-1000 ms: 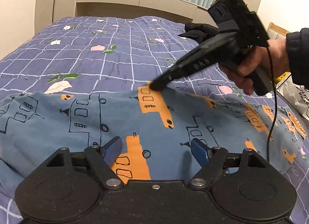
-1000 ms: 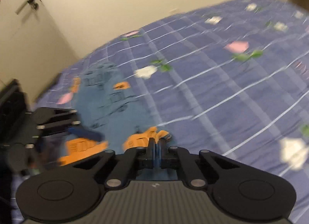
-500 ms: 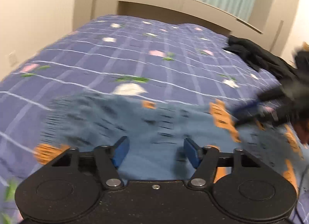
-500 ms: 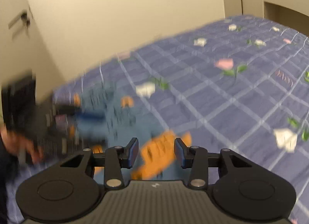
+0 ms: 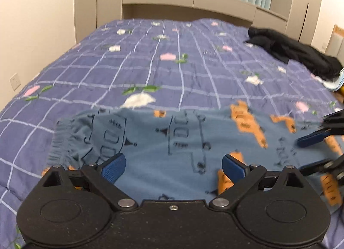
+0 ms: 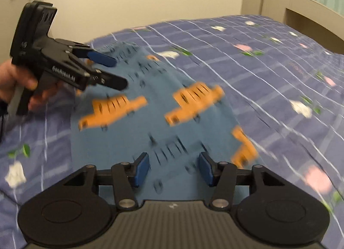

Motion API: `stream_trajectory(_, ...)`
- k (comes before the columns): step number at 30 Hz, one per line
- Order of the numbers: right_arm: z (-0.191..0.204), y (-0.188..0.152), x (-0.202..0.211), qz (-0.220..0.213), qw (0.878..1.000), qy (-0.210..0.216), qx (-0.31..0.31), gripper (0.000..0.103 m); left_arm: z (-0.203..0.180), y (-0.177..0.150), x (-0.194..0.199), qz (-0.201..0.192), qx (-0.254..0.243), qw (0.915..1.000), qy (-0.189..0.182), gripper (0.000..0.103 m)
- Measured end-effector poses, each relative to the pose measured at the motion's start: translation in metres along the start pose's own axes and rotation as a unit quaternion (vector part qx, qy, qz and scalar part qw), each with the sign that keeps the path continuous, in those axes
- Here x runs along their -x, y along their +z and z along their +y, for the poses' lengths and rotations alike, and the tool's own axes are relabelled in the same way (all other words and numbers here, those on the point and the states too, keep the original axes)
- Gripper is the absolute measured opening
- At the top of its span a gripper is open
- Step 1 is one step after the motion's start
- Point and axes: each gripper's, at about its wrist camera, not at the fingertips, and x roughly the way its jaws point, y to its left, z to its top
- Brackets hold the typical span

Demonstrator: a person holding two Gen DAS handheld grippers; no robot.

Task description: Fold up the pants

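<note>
Left wrist view first: the left gripper (image 5: 173, 166) sits at the bottom centre with its 2 blue pads spread wide, nothing between them. The blue pants (image 5: 172, 141), printed with orange and outlined vehicles, lie in a flat band across the middle of the frame on the purple checked bedspread (image 5: 172, 66), the gathered waistband (image 5: 61, 139) at centre left. The right gripper (image 5: 316, 152) pokes in at the right edge, jaws apart, over the cloth. A black garment (image 5: 294, 53) is heaped at upper right, well apart from the pants.

Right wrist view now: the right gripper (image 6: 174, 169) at bottom centre is open too, empty, above the pants (image 6: 161, 109) running from centre toward upper left. The left gripper (image 6: 107, 70) hangs at upper left in a hand (image 6: 17, 83), jaws parted.

The danger here: both claws are free and the views are blurred. Close too shallow and a pad catches only the top layer, dragging it off the one beneath and skewing the fold. Grab unevenly on the 2 sides and the edge goes over crooked, or the bedspread gets pinched along with it
</note>
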Motion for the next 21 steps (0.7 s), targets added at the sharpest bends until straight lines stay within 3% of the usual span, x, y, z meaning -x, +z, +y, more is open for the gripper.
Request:
stream_trajectory(9,-0.025,-0.076,0.102,0.043,0.989,-0.118,-0.072,0.068,-0.009,-0.013,-0.004,0.0,-0.041,0.9989,0.024,0.102)
stream_trajectory(13,-0.019,-0.109,0.153,0.008,0.979,-0.156,-0.128,0.068,-0.019,-0.02,0.002,-0.007,-0.064,0.9968,0.046,0.102)
stream_trajectory(15,-0.014,-0.128,0.182,-0.026,0.971,-0.17,-0.169,0.072,-0.025,-0.019,0.01,-0.002,-0.063,0.9962,0.06,0.102)
stream_trajectory(17,-0.008,-0.149,0.207,-0.062,0.956,-0.189,-0.217,0.084,-0.036,-0.023,0.018,0.013,-0.071,0.9959,0.055,0.102)
stream_trajectory(21,-0.001,-0.192,0.234,-0.101,0.923,-0.216,-0.301,0.086,-0.06,-0.037,0.034,0.046,-0.103,0.9929,0.037,0.101)
